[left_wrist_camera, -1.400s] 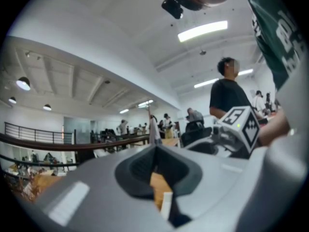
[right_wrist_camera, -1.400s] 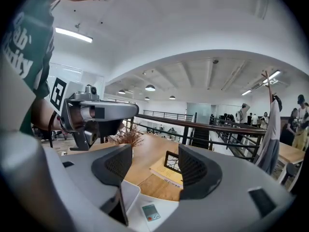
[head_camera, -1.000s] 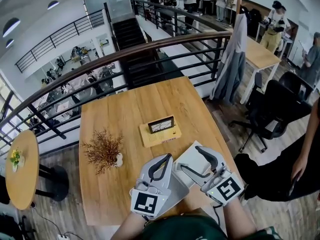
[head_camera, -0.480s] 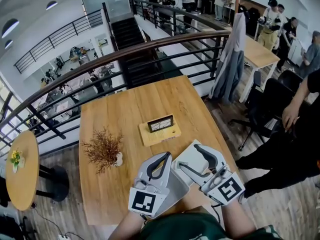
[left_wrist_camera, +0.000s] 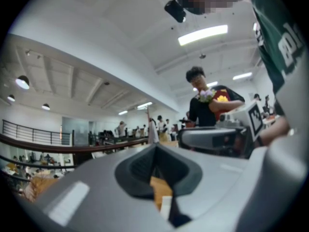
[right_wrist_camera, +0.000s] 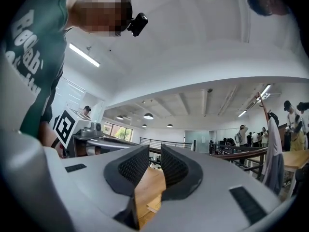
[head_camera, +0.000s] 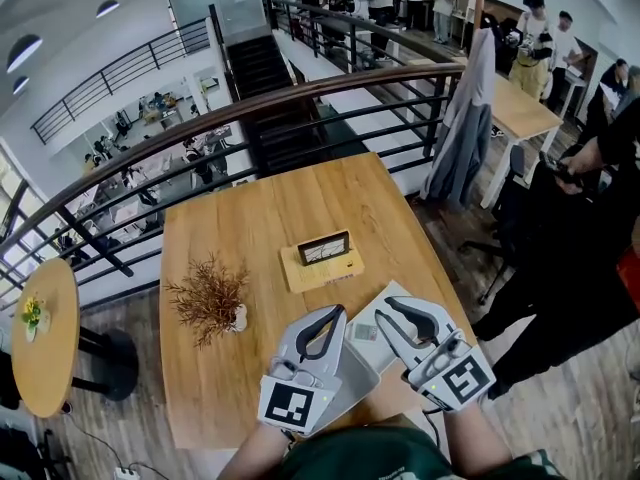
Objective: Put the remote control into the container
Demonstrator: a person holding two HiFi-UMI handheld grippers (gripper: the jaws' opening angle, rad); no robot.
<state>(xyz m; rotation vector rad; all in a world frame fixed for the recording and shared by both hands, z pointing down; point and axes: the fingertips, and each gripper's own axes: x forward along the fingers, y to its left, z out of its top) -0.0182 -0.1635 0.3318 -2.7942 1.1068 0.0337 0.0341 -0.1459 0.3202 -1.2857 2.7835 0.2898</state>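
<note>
This is an open mezzanine with a dark railing (head_camera: 300, 103) curving round it. A staircase (head_camera: 258, 68) drops to the floor below, and people stand about at the far side. A grey coat (head_camera: 462, 118) hangs on a post to the right, with one black office chair (head_camera: 545, 218) near it. One small round side table (head_camera: 45, 338) stands off to the left.

The one wooden tabletop (head_camera: 250, 228) in front of the person carries few things. One dried plant (head_camera: 207, 296) sits in a little pot on the left. One wooden block (head_camera: 322, 270) lies in the middle with a small framed card (head_camera: 322, 249) standing on it. One white container (head_camera: 374, 302) rests at the near edge.

A small grey oblong lies on that container, seemingly the remote control (head_camera: 365, 331), between the two grippers.

The left gripper (head_camera: 337, 313) points level over the near edge, its jaws pressed together at the tips, and I see nothing pinched there. The right gripper (head_camera: 384, 312) sits just beside it over the container. Its jaws have just been closing and now stand a narrow gap apart, with only bare tabletop showing through between them.
</note>
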